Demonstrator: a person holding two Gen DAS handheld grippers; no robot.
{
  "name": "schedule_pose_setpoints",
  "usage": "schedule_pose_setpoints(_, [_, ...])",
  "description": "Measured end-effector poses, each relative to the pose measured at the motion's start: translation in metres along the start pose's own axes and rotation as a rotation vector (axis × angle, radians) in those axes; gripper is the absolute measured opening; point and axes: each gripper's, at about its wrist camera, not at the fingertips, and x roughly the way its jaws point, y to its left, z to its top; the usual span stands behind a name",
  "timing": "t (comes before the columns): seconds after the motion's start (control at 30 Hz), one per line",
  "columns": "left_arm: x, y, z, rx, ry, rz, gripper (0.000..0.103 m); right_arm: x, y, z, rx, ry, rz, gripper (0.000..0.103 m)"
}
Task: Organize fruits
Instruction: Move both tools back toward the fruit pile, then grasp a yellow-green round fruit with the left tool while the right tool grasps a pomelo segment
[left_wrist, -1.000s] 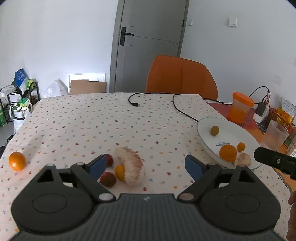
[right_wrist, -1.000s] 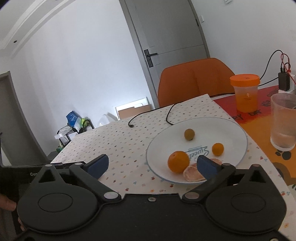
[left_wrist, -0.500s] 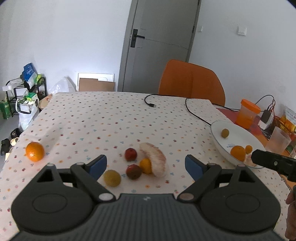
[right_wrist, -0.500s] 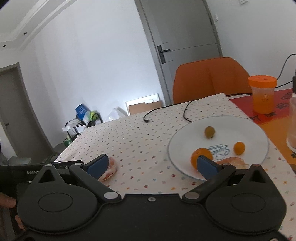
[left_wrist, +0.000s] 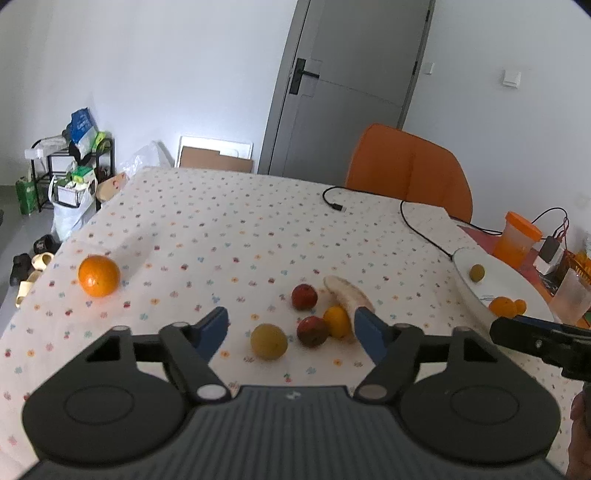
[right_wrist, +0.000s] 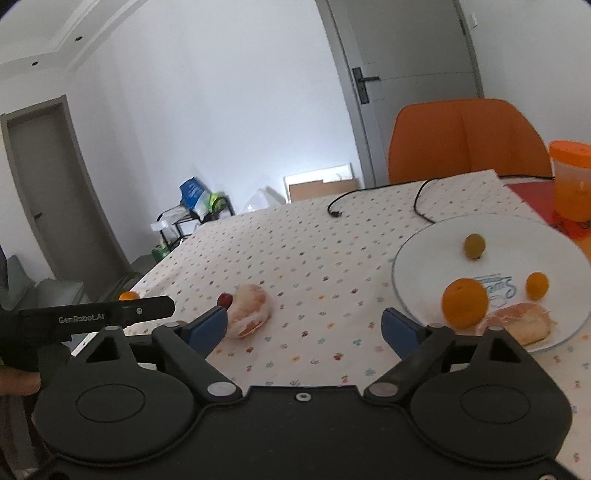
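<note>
In the left wrist view my left gripper (left_wrist: 291, 326) is open and empty, held above a cluster of fruit: a yellow fruit (left_wrist: 269, 341), two dark red fruits (left_wrist: 304, 296) (left_wrist: 312, 331), a small orange (left_wrist: 336, 321) and a peeled pomelo piece (left_wrist: 349, 296). A large orange (left_wrist: 98, 276) lies alone at the left. The white plate (left_wrist: 517, 284) at the right holds several fruits. My right gripper (right_wrist: 304, 326) is open and empty, left of the plate (right_wrist: 417, 254), which holds an orange (right_wrist: 464, 302), a small orange (right_wrist: 537, 285), a green fruit (right_wrist: 474, 246) and a pomelo piece (right_wrist: 524, 326).
A black cable (left_wrist: 417, 225) lies on the dotted tablecloth (left_wrist: 221, 229) behind the fruit. An orange chair (left_wrist: 410, 170) stands at the far edge. An orange-lidded cup (left_wrist: 519, 238) and a clear glass (left_wrist: 574, 299) stand right of the plate.
Both grippers have pulled back and turned left. The left view now takes in the whole fruit cluster and the lone orange; the right view now shows the pomelo piece left of the plate.
</note>
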Motion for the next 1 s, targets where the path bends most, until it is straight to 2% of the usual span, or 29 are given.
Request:
schedule_pose_setpoints(0.3, [0.011,0.012,-0.009,-0.028,0.021,0.014,0.056,0.017,0.008,-0.003,-0.010,0.042,0.031,0.085])
schedule_pose_setpoints(0.63, [0.017,0.016,-0.011,-0.043,0.021,0.006,0.053,0.039,0.020,-0.003,-0.028,0.082,0.070,0.084])
schedule_pose_setpoints(0.73, [0.021,0.015,-0.011,-0.042,0.029,0.002,0.051,0.046,0.023,-0.002,-0.030,0.096,0.083,0.079])
schedule_pose_setpoints(0.83, [0.029,0.016,-0.011,-0.049,0.041,0.001,0.044,0.054,0.026,-0.002,-0.030,0.110,0.095,0.079])
schedule_pose_setpoints(0.9, [0.033,0.018,-0.013,-0.059,0.056,0.000,0.035,0.058,0.028,-0.001,-0.031,0.119,0.104,0.079])
schedule_pose_setpoints(1.0, [0.034,0.021,-0.013,-0.072,0.053,-0.001,0.025,0.065,0.033,0.000,-0.034,0.130,0.121,0.079])
